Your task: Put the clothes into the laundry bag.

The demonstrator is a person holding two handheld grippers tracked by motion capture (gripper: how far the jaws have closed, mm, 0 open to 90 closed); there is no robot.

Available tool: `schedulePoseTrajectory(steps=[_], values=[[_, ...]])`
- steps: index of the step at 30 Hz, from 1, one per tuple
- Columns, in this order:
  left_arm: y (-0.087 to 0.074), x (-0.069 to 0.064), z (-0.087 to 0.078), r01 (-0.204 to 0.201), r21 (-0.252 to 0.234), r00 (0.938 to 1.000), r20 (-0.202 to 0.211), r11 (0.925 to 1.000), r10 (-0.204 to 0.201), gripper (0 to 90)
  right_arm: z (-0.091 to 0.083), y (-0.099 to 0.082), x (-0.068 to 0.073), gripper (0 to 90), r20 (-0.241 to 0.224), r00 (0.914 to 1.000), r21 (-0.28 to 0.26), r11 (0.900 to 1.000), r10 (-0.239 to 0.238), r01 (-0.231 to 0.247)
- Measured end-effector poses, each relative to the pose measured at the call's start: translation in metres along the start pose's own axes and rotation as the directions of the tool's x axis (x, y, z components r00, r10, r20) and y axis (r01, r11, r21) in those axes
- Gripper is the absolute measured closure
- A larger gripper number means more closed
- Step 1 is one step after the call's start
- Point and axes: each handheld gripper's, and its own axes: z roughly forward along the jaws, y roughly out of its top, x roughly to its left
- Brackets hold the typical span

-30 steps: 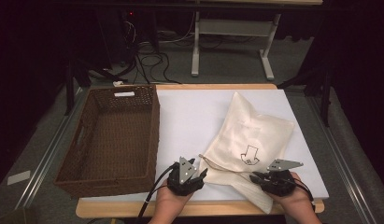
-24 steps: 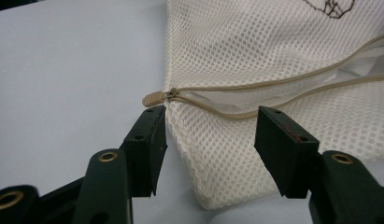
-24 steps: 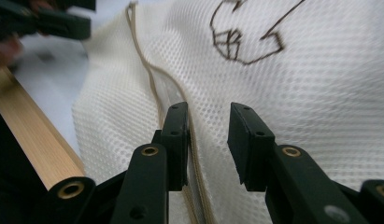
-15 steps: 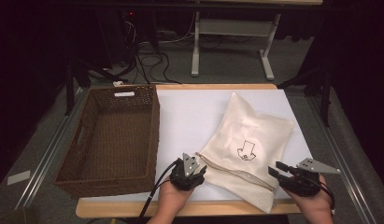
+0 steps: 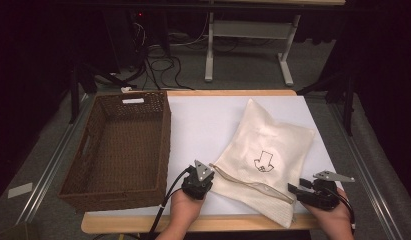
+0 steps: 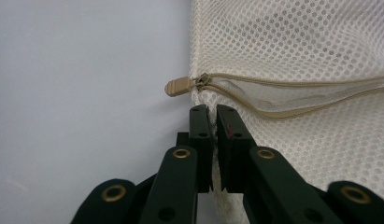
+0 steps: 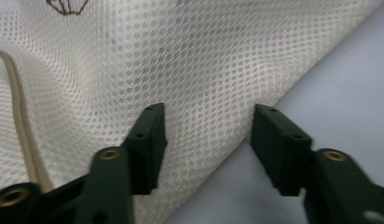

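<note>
One white table (image 5: 203, 125) in a dark room, left gripper (image 6: 213, 114) fingers clenched on the mesh bag (image 5: 265, 150), right gripper (image 7: 206, 140) fingers spread.

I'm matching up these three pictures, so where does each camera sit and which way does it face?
High view: above the person's table edge, looking forward and down; both hands, left tool, right tool.
Left gripper view: rides the left tool, its jaws pinching the cream mesh zip bag below the tan zipper pull.
Right gripper view: rides the open right tool over the bag's edge.
All three show the bag.
</note>
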Motion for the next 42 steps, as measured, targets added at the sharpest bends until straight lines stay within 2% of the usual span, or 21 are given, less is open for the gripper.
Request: schedulePoseTrajectory(steps=[4,8,13,16,19,22,24,30,34,37,42], values=[[0.0,-0.002,-0.006,-0.008,-0.043,0.9998,-0.02,0.999,0.007,87.4,0.003,0.002,0.005,73.8,0.019,0.9988,0.016,0.9989,-0.045,0.044],[-0.001,-0.006,-0.015,-0.029,-0.06,0.9992,-0.03,0.9978,0.027,87.7,0.005,0.007,-0.001,87.7,0.015,0.9983,0.015,0.9983,-0.056,0.056],[-0.008,-0.011,-0.029,-0.042,-0.072,0.999,-0.02,0.9965,0.041,87.7,0.014,0.018,-0.004,88.8,0.025,0.9965,0.02,0.9967,-0.079,0.079],[-0.013,-0.02,-0.038,-0.061,-0.078,0.9981,-0.002,0.9951,0.061,87.6,0.023,0.028,-0.007,89.2,0.037,0.994,0.019,0.9946,-0.103,0.102],[-0.018,-0.031,-0.043,-0.082,-0.085,0.9961,0.027,0.993,0.084,87.5,0.031,0.039,-0.012,89.2,0.042,0.9941,0.016,0.9949,-0.1,0.1],[-0.022,-0.039,-0.042,-0.11,-0.081,0.9928,0.038,0.9906,0.113,87.1,0.036,0.046,-0.02,89.2,0.051,0.9934,0.01,0.9947,-0.102,0.102],[-0.024,-0.042,-0.039,-0.117,-0.059,0.9917,0.046,0.9913,0.12,86.8,0.037,0.049,-0.024,89.2,0.058,0.9935,0.008,0.9952,-0.098,0.098],[-0.027,-0.043,-0.035,-0.115,-0.033,0.9923,0.044,0.9929,0.116,85.5,0.033,0.047,-0.028,88.8,0.064,0.991,0.003,0.9931,-0.117,0.117],[-0.027,-0.041,-0.036,-0.11,-0.032,0.993,0.039,0.9934,0.111,77.8,0.032,0.045,-0.03,87.4,0.056,0.9923,0.003,0.9938,-0.111,0.111],[-0.025,-0.038,-0.039,-0.085,-0.046,0.9955,0.037,0.9953,0.087,69.5,0.03,0.044,-0.03,83.7,0.052,0.9928,-0.003,0.9941,-0.108,0.108],[-0.021,-0.032,-0.053,-0.068,-0.116,0.9975,0.009,0.9909,0.069,56.8,0.014,0.041,-0.025,74.8,0.042,0.9946,-0.055,0.9938,-0.095,0.097]])
